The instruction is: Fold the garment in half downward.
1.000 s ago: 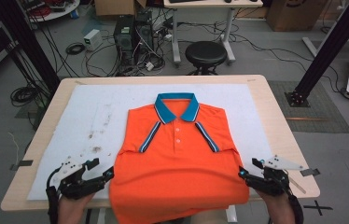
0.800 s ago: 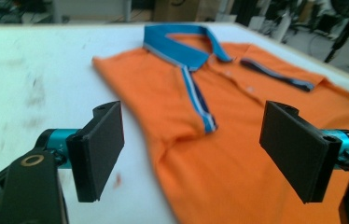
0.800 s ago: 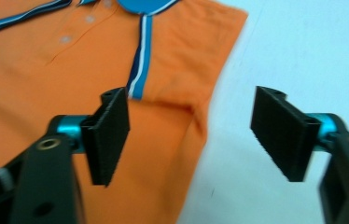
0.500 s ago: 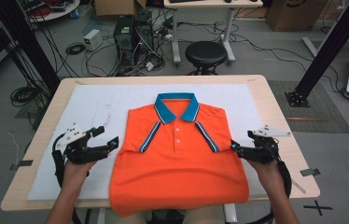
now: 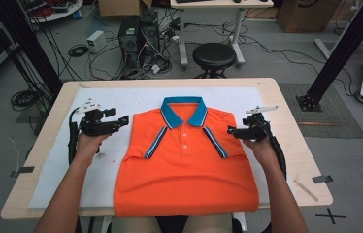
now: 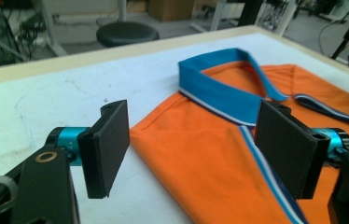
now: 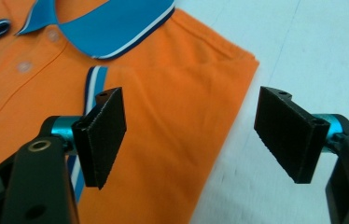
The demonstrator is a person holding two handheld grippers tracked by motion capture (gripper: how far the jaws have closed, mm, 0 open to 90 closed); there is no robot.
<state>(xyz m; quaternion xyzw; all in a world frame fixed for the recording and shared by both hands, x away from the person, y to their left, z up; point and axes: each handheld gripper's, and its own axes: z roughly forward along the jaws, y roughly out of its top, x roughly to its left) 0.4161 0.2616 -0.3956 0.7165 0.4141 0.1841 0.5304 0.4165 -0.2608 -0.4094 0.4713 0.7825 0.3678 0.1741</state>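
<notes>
An orange polo shirt with a blue collar lies folded flat on the white sheet, its hem over the table's near edge. My left gripper hovers beside the shirt's left shoulder, pointing at it. Its jaws stand open and have just been closing a little; in the left gripper view the shoulder corner lies ahead between them, untouched. My right gripper points at the right shoulder, open and likewise just closing slightly. In the right gripper view the shirt's side edge runs below the gap.
The wooden table has bare strips left and right of the sheet. Behind it on the floor stand a black stool, a computer tower with cables, and a slanted black frame post.
Both hands moved from the shirt's bottom corners near the table's front edge up along its sides to shoulder level. The shirt has stayed in place.
</notes>
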